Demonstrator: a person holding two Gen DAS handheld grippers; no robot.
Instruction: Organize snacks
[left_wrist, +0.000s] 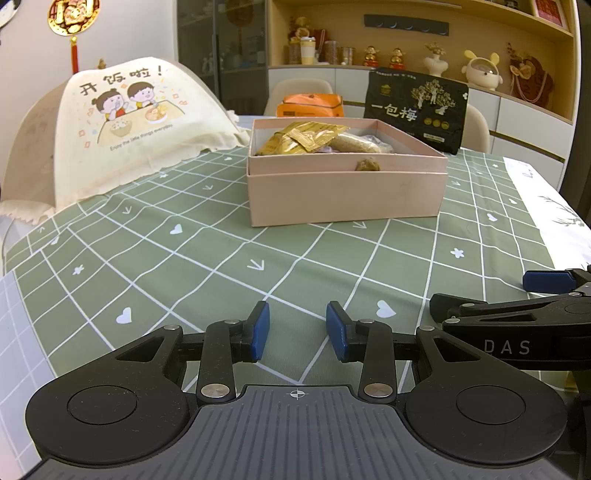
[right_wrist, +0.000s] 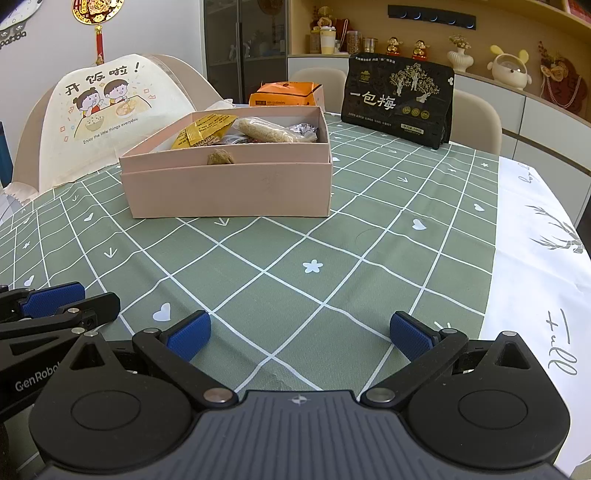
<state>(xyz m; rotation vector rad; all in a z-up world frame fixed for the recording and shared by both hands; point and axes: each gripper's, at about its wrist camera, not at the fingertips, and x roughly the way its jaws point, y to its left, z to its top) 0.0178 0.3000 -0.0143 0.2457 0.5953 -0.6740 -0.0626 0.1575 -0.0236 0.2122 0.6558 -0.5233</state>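
Note:
A pink box (left_wrist: 343, 192) (right_wrist: 229, 188) stands open on the green checked tablecloth (left_wrist: 221, 266) (right_wrist: 295, 251). In it lie yellow snack packets (left_wrist: 306, 142) (right_wrist: 207, 131), a clear pack of pale crackers (left_wrist: 354, 144) (right_wrist: 264, 130) and silver-wrapped snacks (right_wrist: 303, 131). My left gripper (left_wrist: 297, 330) is open and empty, low over the cloth, well short of the box. My right gripper (right_wrist: 299, 334) is wide open and empty, beside the left one. Each shows at the edge of the other's view: the right gripper (left_wrist: 517, 314), the left gripper (right_wrist: 55, 306).
A black snack bag (left_wrist: 415, 109) (right_wrist: 397, 99) stands behind the box to the right. An orange pack (left_wrist: 310, 105) (right_wrist: 286, 94) lies behind the box. A cream food cover (left_wrist: 125, 122) (right_wrist: 107, 110) sits at the left. A white cloth (right_wrist: 535, 258) covers the table's right edge.

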